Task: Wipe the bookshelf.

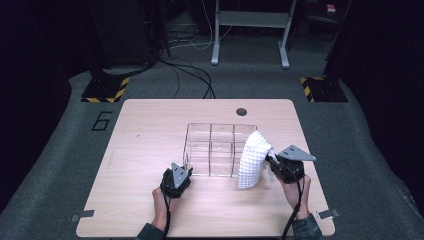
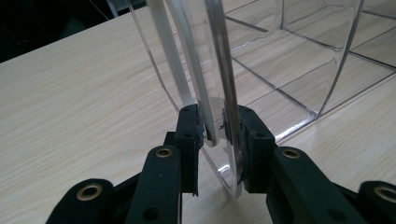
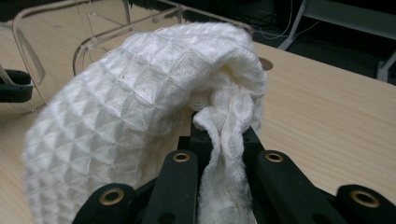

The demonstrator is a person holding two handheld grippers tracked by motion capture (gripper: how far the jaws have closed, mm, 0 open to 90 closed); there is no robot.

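A pale wooden tabletop carries a clear acrylic organizer box, divided by clear partitions into several open-topped compartments; the ones that can be seen through its walls have nothing lying in them, though the right-hand part of the box is hidden behind the cloth in the high view. A white waffle-weave towel hangs bunched at the box's right front corner, its upper end draped against the rim there and its lower end dangling toward the tabletop. The right gripper is closed tight on a gathered fold of that towel, the fabric squeezed between the two black jaws in the right gripper view, where the rest of the cloth billows up and covers most of the box's curved rim. The left gripper sits at the box's front left corner, its jaws nearly closed and pinching the clear wall of the box between the pads. Whether the towel's lower end touches the tabletop is hard to tell. The person's forearms are cut off at the bottom edge.
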